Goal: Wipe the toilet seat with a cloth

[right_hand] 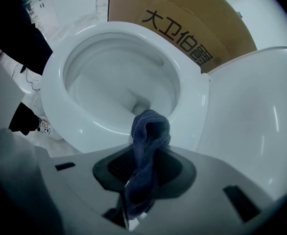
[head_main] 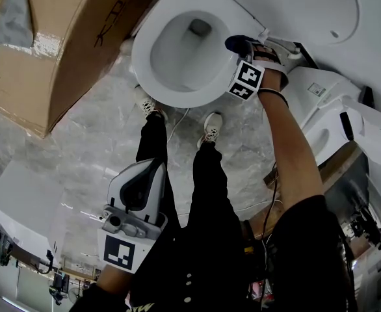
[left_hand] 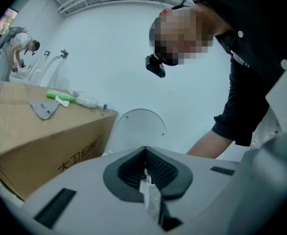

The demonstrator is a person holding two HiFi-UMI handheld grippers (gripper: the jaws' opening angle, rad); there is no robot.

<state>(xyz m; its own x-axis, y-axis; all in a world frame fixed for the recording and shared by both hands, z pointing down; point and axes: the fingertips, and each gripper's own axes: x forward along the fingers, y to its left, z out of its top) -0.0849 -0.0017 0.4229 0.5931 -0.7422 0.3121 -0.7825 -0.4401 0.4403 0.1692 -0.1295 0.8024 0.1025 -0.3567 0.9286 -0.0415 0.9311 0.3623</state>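
A white toilet stands with its seat (head_main: 145, 70) down around the bowl and its lid (head_main: 294, 5) raised. My right gripper (head_main: 241, 49) hangs over the seat's right rim, shut on a dark blue cloth (head_main: 237, 42). In the right gripper view the cloth (right_hand: 149, 141) sticks out of the jaws just above the near part of the seat (right_hand: 195, 106); whether it touches I cannot tell. My left gripper (head_main: 153, 166) is held low by the person's legs, away from the toilet, its jaws closed on nothing. The left gripper (left_hand: 145, 169) faces up at the person.
A large cardboard box (head_main: 60, 44) stands close to the toilet's left side, with a green bottle (left_hand: 60, 96) and a grey rag (left_hand: 43, 109) on top. Another white toilet (head_main: 333, 122) is at the right. The person's shoes (head_main: 211, 125) rest on the marble floor before the bowl.
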